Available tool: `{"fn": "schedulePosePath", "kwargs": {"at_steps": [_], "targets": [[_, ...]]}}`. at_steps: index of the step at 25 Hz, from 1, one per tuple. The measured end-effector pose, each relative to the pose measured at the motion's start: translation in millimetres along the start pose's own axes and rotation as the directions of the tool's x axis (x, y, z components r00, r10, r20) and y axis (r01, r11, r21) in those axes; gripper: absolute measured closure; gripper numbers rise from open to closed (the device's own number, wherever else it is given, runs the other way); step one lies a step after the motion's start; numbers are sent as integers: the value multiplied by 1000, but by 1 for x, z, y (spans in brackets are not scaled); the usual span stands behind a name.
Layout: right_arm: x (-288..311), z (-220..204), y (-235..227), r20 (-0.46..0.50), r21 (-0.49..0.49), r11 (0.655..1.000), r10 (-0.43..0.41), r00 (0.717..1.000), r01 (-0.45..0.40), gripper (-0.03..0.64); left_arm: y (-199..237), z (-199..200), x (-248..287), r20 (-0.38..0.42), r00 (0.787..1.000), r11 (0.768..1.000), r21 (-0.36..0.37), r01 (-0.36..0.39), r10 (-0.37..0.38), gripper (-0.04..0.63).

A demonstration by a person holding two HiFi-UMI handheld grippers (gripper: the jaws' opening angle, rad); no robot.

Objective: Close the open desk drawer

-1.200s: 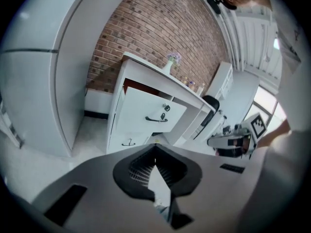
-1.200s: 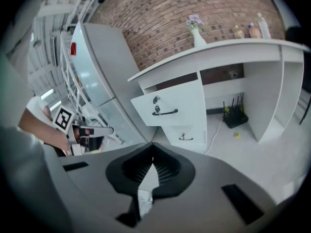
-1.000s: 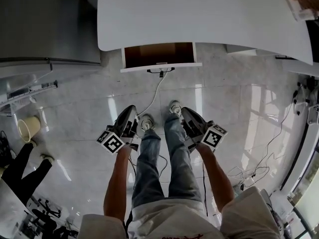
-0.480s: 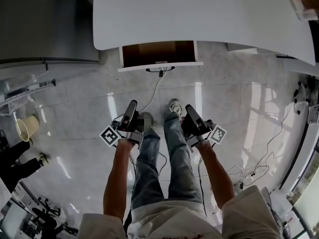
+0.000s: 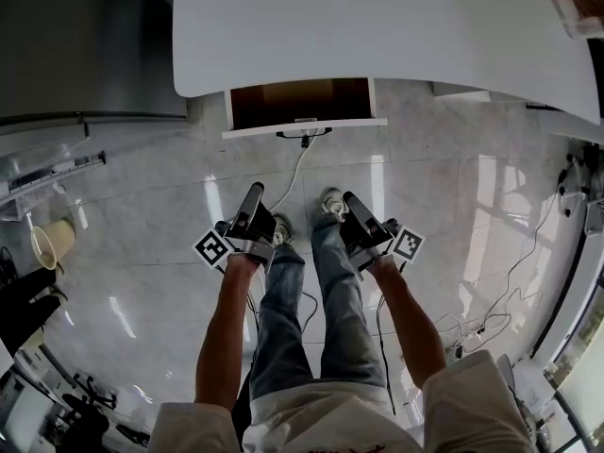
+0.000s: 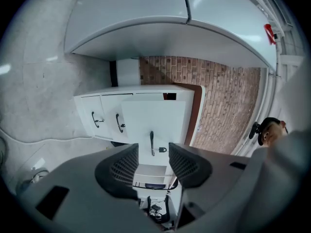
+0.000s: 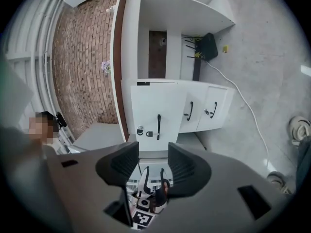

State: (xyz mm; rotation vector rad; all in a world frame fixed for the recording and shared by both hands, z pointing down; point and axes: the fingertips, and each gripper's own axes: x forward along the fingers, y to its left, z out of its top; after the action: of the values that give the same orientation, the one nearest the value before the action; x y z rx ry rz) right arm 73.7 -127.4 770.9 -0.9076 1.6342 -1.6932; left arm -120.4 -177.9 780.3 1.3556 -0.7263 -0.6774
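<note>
The open drawer (image 5: 302,105) sticks out from under the white desk top (image 5: 377,26), showing its brown inside and its white front (image 5: 304,127). In the gripper views the drawer front (image 6: 153,120) (image 7: 155,109) faces me with a black handle (image 6: 151,142) (image 7: 158,126). My left gripper (image 5: 253,196) (image 6: 153,149) and right gripper (image 5: 349,202) (image 7: 153,150) hang low beside my knees, well short of the drawer and pointing at it. On both, the jaws are opening and nothing is between them.
A white cable (image 5: 288,182) runs over the tiled floor from the drawer front towards my feet (image 5: 330,201). Left on the floor stand a pale bucket (image 5: 45,245) and another person's dark leg (image 5: 19,314). Loose cables (image 5: 510,281) lie at the right. Closed cupboard doors (image 6: 104,120) adjoin the drawer.
Both grippers have rolled more upright, their marker cubes drawing in towards the hands, and they now sit a little nearer the drawer in the picture. The person at the left has drawn back.
</note>
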Motion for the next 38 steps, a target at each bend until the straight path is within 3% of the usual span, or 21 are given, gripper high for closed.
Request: {"fn": "schedulePosePath", "kwargs": {"at_steps": [11,21,26,38], "targets": [[90,39,-16,-79,-65,998,-8,997,3,428,5,13,88,-78,997,998,70,-4,9,403],[126,59,-7,-80,-91,996,17,997,-24,474,4,15,106,-107,994,997,76,5,3,404],[130,60,-6,-89,-119,993,-3,996,-8,560,0,18,107,-107,994,994,109,22,-11,538],[131,61,-5,-79,-147,989,-23,997,11,560,-1,18,107,-108,994,994,107,21,-9,541]]}}
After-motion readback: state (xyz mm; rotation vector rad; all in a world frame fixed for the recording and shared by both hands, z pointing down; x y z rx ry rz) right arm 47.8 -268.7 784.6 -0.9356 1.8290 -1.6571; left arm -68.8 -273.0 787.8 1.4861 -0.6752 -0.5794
